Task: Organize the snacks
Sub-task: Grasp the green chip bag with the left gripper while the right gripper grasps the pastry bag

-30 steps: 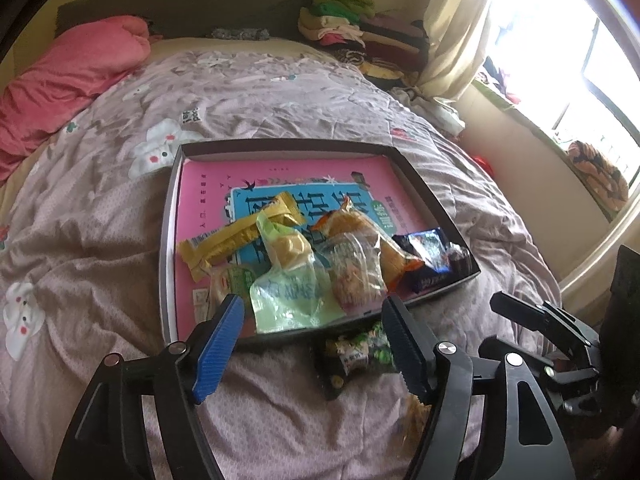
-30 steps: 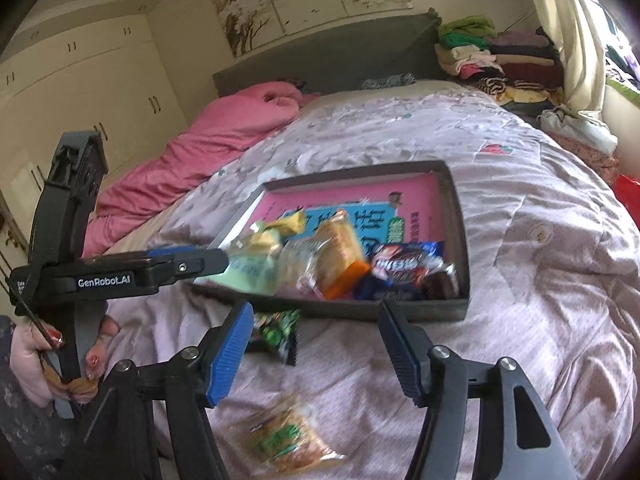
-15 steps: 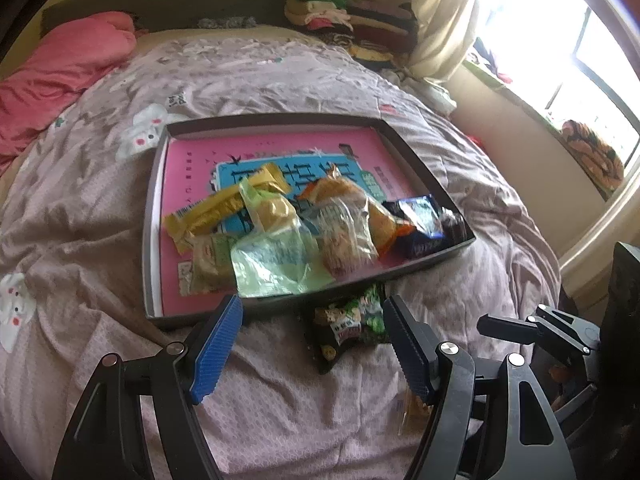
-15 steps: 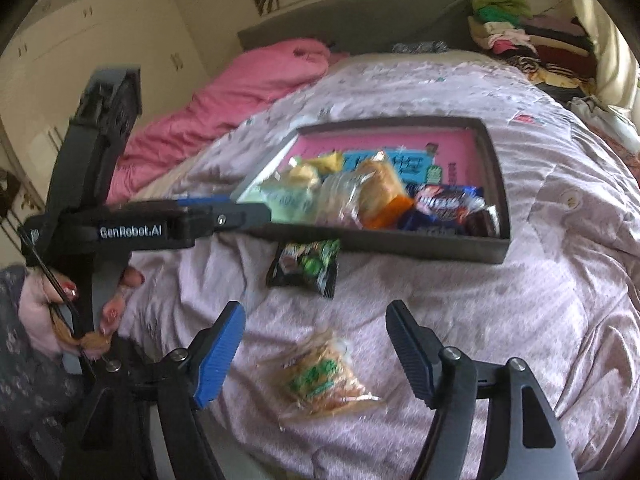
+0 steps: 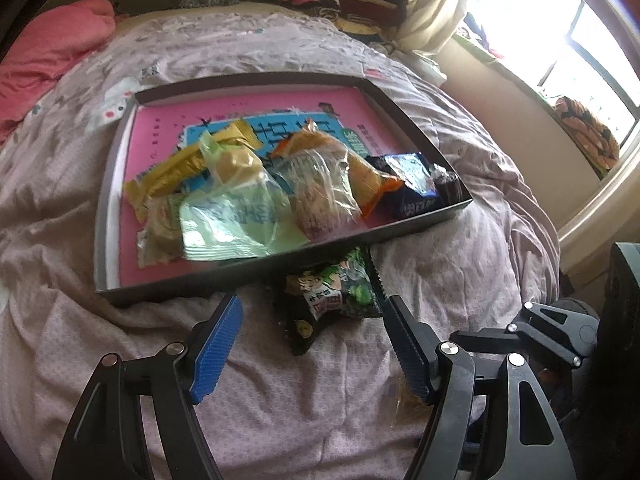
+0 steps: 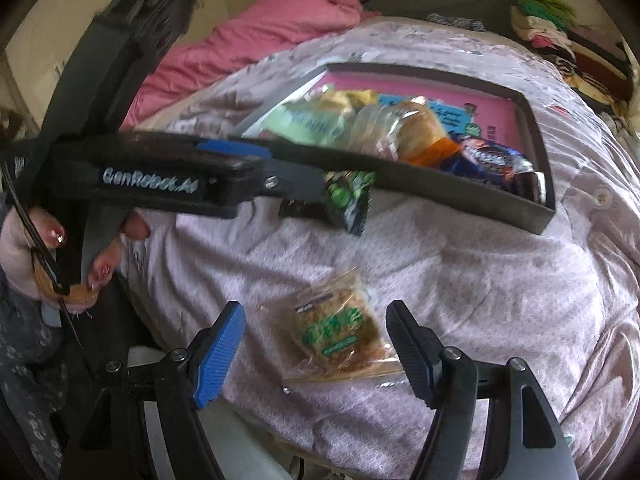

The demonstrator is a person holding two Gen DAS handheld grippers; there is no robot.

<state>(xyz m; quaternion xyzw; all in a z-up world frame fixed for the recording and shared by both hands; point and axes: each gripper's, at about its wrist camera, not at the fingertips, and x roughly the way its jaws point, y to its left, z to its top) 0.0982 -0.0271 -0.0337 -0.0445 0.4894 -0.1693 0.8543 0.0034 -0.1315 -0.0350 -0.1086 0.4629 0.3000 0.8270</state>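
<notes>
Nearest, both grippers are held spread with nothing gripped: the right gripper [image 6: 314, 344] frames a clear cracker packet [image 6: 334, 334], the left gripper [image 5: 312, 332] a green-black packet [image 5: 332, 294]. Beyond, remaining snacks are piled in the dark tray [image 5: 105, 200].

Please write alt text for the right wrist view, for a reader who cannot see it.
The open right gripper hovers over a clear-wrapped snack on a bedspread. Beyond lie a black-and-green packet and a tray of snacks; the hand-held left gripper crosses the left side.
</notes>
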